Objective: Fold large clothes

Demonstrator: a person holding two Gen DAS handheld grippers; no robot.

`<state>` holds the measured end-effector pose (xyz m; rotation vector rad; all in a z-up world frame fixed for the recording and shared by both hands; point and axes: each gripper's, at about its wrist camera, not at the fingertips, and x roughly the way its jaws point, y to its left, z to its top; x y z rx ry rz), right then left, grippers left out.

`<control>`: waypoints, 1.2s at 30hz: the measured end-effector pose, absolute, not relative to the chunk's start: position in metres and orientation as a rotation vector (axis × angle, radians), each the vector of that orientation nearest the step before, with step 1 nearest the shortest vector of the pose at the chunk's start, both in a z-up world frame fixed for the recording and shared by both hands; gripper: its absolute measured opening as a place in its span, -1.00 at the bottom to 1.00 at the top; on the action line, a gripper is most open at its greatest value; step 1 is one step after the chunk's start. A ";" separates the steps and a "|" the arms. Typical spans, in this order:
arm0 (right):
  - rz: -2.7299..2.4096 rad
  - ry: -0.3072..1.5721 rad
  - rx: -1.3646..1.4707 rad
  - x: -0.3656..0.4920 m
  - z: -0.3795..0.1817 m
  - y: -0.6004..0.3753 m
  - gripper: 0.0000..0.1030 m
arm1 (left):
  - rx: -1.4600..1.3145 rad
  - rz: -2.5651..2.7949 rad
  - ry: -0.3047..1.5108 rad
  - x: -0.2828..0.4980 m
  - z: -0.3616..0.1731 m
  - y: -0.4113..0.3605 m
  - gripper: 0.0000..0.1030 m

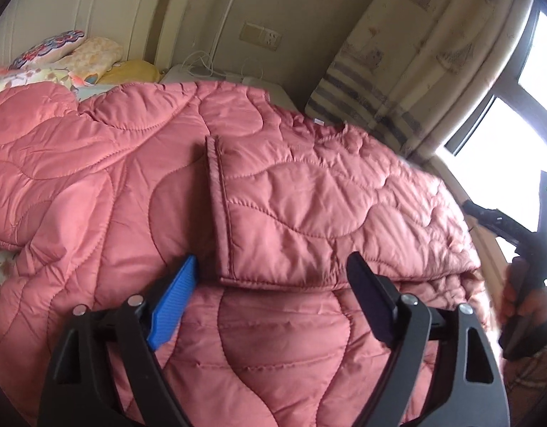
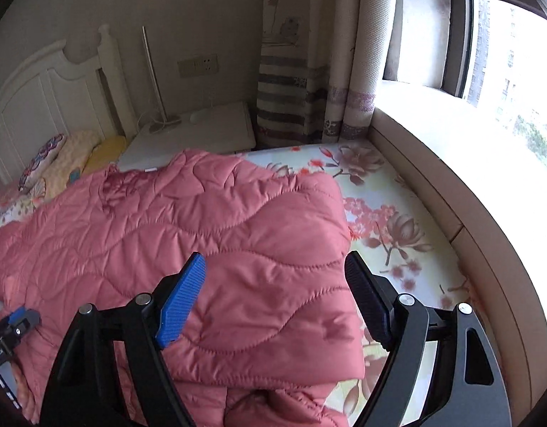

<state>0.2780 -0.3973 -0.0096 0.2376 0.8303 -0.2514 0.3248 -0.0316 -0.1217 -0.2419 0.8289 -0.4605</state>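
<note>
1. Fingers of the left gripper (image 1: 270,267) stand wide apart in the left wrist view, one with a ribbed blue pad (image 1: 173,302), the other dark, and nothing is between them; they hover just above the pink quilted coat (image 1: 273,195).
2. That coat is puffy, slightly glossy fabric stitched in wavy lines, spread over the bed. A folded sleeve (image 1: 291,220) lies across its body, with a straight hemmed cuff edge toward the left.
3. Only this view shows the person's hand (image 1: 522,299) at the right edge gripping the black handle of the other tool, and the cables on the white bedside cabinet (image 1: 188,71).
4. In the right wrist view, the right gripper (image 2: 275,267) is likewise spread wide and empty, above the coat's right edge.
5. Only here does the floral bed sheet (image 2: 398,220) show clearly, smooth and flat beside the coat, running to the padded beige window ledge (image 2: 451,185).
6. Both views share the striped curtain (image 2: 291,99), the white headboard (image 2: 42,99) and the patterned pillows (image 2: 52,156).
</note>
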 end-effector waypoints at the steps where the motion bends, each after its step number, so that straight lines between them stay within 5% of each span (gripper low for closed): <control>1: -0.260 0.830 0.234 0.283 -0.015 -0.401 0.51 | -0.265 -0.453 0.824 0.325 -0.122 -0.027 0.73; 4: -0.264 1.035 0.209 0.305 -0.060 -0.404 0.51 | -0.309 -0.443 0.842 0.329 -0.124 -0.020 0.73; 14: -0.194 0.907 0.170 0.338 -0.020 -0.409 0.54 | -0.262 -0.433 0.850 0.329 -0.124 -0.027 0.79; 17: -0.134 1.125 0.212 0.361 -0.060 -0.409 0.66 | -0.260 -0.432 0.851 0.329 -0.124 -0.027 0.79; 25: -0.196 0.948 0.225 0.366 -0.017 -0.411 0.69 | -0.235 -0.434 0.856 0.330 -0.125 -0.032 0.88; 30: -0.229 1.134 0.249 0.395 -0.067 -0.429 0.73 | -0.240 -0.437 0.856 0.331 -0.126 -0.030 0.88; 36: -0.251 1.019 0.233 0.382 -0.034 -0.414 0.72 | -0.220 -0.439 0.862 0.332 -0.127 -0.035 0.95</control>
